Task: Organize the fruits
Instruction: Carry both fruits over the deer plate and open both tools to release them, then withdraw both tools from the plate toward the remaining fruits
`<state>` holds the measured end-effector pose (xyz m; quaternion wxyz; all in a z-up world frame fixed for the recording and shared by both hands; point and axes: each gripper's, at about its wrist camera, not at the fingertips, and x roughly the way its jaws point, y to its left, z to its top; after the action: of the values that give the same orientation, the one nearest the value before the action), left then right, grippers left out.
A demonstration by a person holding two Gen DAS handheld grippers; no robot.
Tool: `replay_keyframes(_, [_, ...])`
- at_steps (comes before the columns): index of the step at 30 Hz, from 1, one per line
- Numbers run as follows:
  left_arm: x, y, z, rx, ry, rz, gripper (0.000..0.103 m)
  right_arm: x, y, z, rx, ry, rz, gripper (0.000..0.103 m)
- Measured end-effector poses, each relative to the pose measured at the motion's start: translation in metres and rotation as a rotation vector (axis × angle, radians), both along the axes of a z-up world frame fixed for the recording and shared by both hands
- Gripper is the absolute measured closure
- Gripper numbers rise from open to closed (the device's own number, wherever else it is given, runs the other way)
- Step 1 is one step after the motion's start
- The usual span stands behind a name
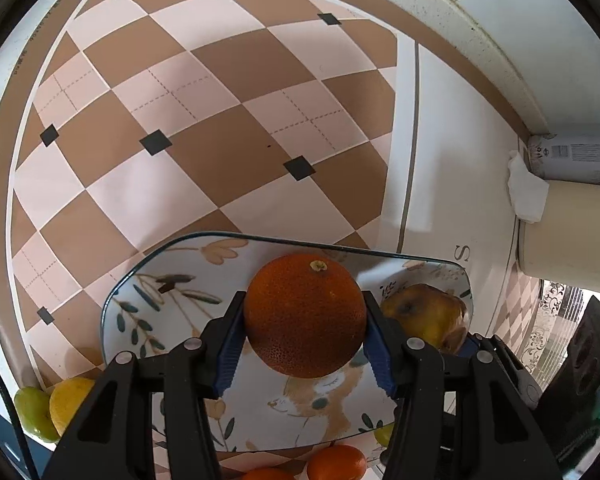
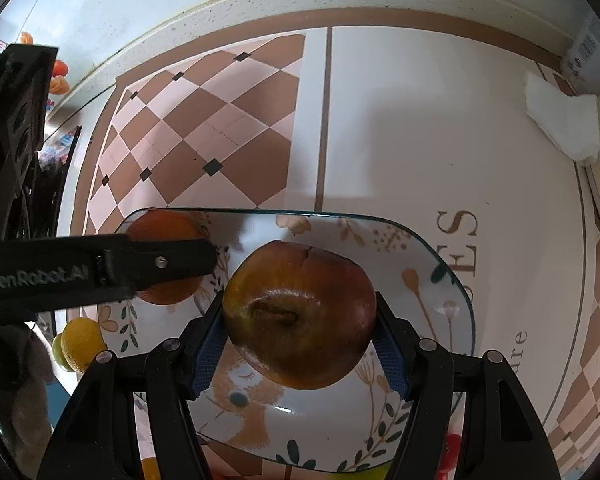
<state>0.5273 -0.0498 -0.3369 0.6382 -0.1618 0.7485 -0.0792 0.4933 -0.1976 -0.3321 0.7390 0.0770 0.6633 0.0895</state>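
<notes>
Now both claws point steeply down over a flowered plate (image 1: 172, 300) that sits on a checked cloth (image 1: 204, 92) covering the bench.

Seen from the left wrist, the left claw (image 1: 305, 338) is closed partway on an orange (image 1: 304, 314): its blue pads (image 1: 232, 350) press on either side of the fruit, stem end facing up and away. The orange is above the middle of the plate, over a printed animal figure; whether it rests on the plate or hangs just above it cannot be told. Just beside it on the right is an apple (image 1: 424, 316), yellowish from this side, with the other claw's fingers partly showing past it.

From the right wrist, the right claw (image 2: 300, 344) grips that apple (image 2: 300, 316), which looks red and yellow here with its stem hollow towards the camera. The pads (image 2: 210, 350) touch both flanks, the jaws standing about halfway apart around it. The apple is over the plate's (image 2: 420, 292) middle. The left claw's (image 2: 204, 264) dark arm crosses in from the left edge, with the orange (image 2: 162, 236) partly hidden behind it near the plate's far left corner.

Off the plate's near left corner lie a lemon (image 1: 70, 402) and a green fruit (image 1: 34, 414), touching. Below the plate's near edge, two tangerines (image 1: 336, 462) peek out. A crumpled white tissue (image 2: 564, 124) lies well apart at the far right, beside a grey can (image 1: 576, 158).
</notes>
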Motion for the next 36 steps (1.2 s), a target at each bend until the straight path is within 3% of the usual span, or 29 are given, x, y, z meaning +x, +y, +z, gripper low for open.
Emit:
replay_keyframes(6, [0.0,-0.005,0.002,0.035,-0.005,-0.012,0.049,0.002,0.001,0.001,0.007,0.032,0.006,0.031])
replay_keyframes(8, [0.001,-0.008,0.003,0.034,-0.009,-0.014,0.033,0.002,-0.001,0.002,0.017,0.039,-0.004,0.021])
replay_keyframes(9, [0.002,-0.007,0.005,0.037,-0.018,-0.011,0.023,0.001,-0.004,0.004,0.023,0.041,-0.01,0.02])
replay_keyframes(10, [0.002,-0.006,0.007,0.041,-0.024,-0.01,0.02,0.001,-0.005,0.005,0.03,0.043,-0.012,0.02])
replay_keyframes(15, [0.001,0.0,0.014,0.075,-0.045,0.003,0.019,0.0,-0.013,0.01,0.039,0.059,-0.009,0.018])
replay_keyframes(18, [-0.006,0.003,0.025,0.104,-0.078,0.001,0.019,-0.006,-0.018,0.018,-0.006,0.056,-0.008,0.015])
replay_keyframes(27, [-0.052,0.013,0.078,0.311,-0.256,-0.056,0.019,-0.048,-0.021,0.057,-0.125,0.021,-0.042,0.014])
replay_keyframes(36, [-0.117,0.027,0.133,0.318,-0.369,-0.097,0.019,-0.108,-0.016,0.112,-0.132,-0.041,-0.106,0.015])
